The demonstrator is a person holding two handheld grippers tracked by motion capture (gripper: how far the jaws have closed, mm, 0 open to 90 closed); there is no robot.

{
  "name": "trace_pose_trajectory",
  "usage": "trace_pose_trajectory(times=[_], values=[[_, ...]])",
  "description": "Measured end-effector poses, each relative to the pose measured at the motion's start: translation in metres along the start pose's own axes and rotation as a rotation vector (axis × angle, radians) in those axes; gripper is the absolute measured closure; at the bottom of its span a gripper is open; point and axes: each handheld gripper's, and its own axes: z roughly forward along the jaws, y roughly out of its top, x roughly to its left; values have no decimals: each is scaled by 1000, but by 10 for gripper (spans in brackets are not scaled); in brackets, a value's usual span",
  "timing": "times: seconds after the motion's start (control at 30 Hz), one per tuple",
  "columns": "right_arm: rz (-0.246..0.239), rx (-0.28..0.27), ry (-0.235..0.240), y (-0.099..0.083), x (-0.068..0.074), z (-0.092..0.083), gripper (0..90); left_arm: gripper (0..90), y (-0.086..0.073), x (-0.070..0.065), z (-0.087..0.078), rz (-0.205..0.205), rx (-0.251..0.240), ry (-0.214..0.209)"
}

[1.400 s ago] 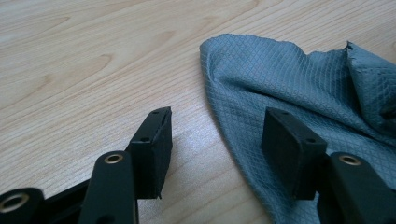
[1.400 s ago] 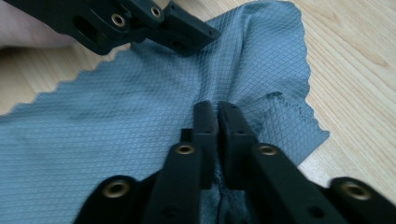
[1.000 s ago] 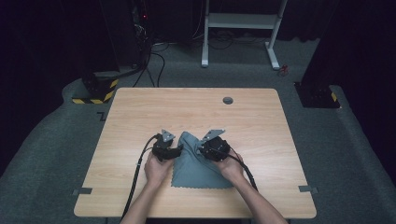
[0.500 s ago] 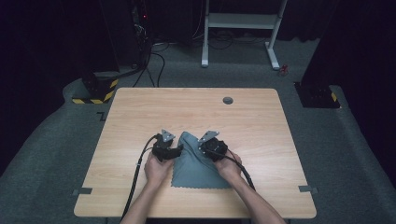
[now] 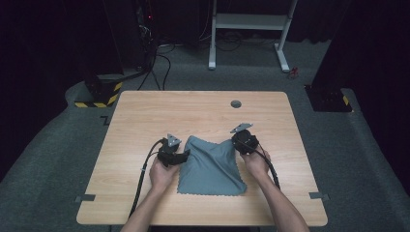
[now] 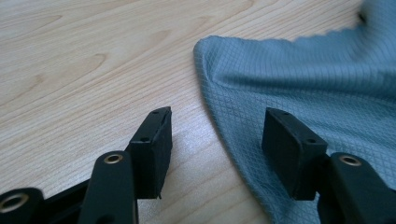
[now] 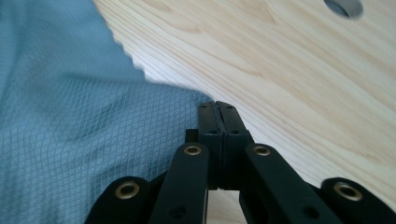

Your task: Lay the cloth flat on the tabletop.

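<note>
High view: right claw point(image 5: 235, 141) pinches cloth point(image 5: 210, 166) corner.

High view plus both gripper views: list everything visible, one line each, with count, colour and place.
cloth: one, grey-blue, near middle of the table, far right corner lifted
table: one, light wood, centre of the room
cable hole: one, grey, far side of the tabletop
metal frame: one, white, on the floor beyond the table
striped base: one, black and yellow, floor at far left
left claw: black, jaws open astride the cloth's left edge
right claw: black, shut on the cloth's corner
hands: two, at the near edge
</note>
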Motion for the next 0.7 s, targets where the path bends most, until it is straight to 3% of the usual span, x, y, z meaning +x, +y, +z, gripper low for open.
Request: trace_pose_trajectory(times=[0.03, 0.2, 0.3, 0.43, 0.57, 0.67, 0.7], values=[[10, 27, -2, -4, -7, 7, 900, 447, 1, 1, 0, 1, 3, -2], [17, 72, -18, -10, -13, 17, 896, 475, 10, 4, 2, 2, 47, -11], [39, 65, -9, -10, -16, 18, 862, 491, 18, 7, 5, -11, 46, -1], [99, 7, 11, -11, -20, 12, 810, 518, 26, 12, 14, -54, 65, -7], [119, -6, 36, -11, -19, 16, 760, 532, 32, 12, 23, -76, 68, -11], [129, -9, 43, -12, -19, 20, 754, 580, 36, 8, 28, -79, 66, -38], [139, 0, 44, -12, -18, 25, 787, 738, 38, 8, 29, -63, 78, -45]])
